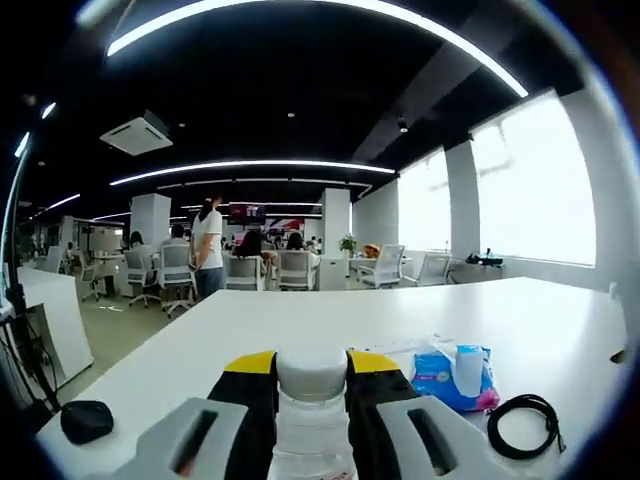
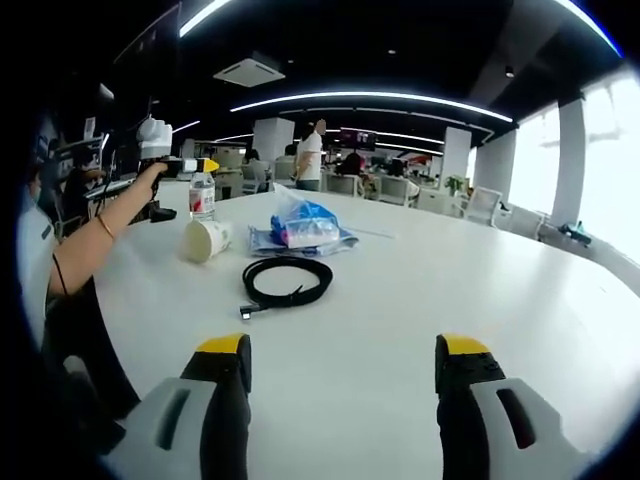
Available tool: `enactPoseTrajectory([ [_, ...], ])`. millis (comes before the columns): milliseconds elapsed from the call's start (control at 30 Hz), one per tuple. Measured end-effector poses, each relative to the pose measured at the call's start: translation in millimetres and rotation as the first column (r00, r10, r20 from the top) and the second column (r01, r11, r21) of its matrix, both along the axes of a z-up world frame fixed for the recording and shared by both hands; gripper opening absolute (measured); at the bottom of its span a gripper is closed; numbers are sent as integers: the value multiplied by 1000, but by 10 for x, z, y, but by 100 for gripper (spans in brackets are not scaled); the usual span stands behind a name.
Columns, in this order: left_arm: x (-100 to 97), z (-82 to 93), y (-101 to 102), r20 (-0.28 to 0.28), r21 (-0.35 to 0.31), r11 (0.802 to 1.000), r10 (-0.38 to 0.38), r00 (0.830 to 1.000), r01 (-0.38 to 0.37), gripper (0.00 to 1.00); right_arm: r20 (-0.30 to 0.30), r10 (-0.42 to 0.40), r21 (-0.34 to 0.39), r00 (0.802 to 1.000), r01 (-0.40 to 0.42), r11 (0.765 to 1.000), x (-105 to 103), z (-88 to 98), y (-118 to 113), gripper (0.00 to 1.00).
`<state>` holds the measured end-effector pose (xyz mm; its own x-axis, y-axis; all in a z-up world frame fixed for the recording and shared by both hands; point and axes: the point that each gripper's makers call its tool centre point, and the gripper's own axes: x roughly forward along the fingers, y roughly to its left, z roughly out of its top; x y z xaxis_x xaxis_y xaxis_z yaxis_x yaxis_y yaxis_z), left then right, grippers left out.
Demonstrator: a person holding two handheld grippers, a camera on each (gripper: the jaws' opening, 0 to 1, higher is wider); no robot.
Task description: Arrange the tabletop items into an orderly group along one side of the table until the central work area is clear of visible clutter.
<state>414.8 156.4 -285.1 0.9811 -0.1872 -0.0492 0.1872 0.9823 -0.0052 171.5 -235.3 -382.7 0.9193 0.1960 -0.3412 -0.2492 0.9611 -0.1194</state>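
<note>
Two grippers over one white table [image 2: 420, 290]. Left gripper [image 1: 311, 385]: yellow-tipped jaws clamped on a clear water bottle [image 1: 311, 420] with a white cap, bottle upright between them; in the right gripper view this same gripper [image 2: 196, 166] appears far off at the table's far left, held in a person's hand [image 2: 150, 178] with the bottle [image 2: 202, 196] standing at its tip. Right gripper [image 2: 342, 372]: jaws spread wide, nothing between them, hovering above bare tabletop. Items on the table, right gripper view: paper cup [image 2: 206, 240] lying on its side, mouth toward the camera, near the bottle; blue tissue pack [image 2: 300, 228] in crumpled clear wrap just beside the cup; black coiled cable [image 2: 287, 280] in front of the pack, nearer the right gripper. Left gripper view: tissue pack [image 1: 455, 377] to the right of the jaws, cable [image 1: 523, 424] beyond it at the lower right, small black rounded object [image 1: 87, 420] at the table's left edge. Background: open office, chairs, seated and standing people
</note>
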Motion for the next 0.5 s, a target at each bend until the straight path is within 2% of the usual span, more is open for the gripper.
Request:
enactPoseTrajectory([
  [300, 49, 2, 99, -4, 11, 999, -39, 999, 39, 23, -3, 6, -15, 1000, -6, 1000, 14, 22, 54, 73],
  [500, 107, 2, 163, -15, 3, 996, -92, 996, 92, 23, -2, -2, -24, 1000, 2, 1000, 26, 39, 66, 73],
])
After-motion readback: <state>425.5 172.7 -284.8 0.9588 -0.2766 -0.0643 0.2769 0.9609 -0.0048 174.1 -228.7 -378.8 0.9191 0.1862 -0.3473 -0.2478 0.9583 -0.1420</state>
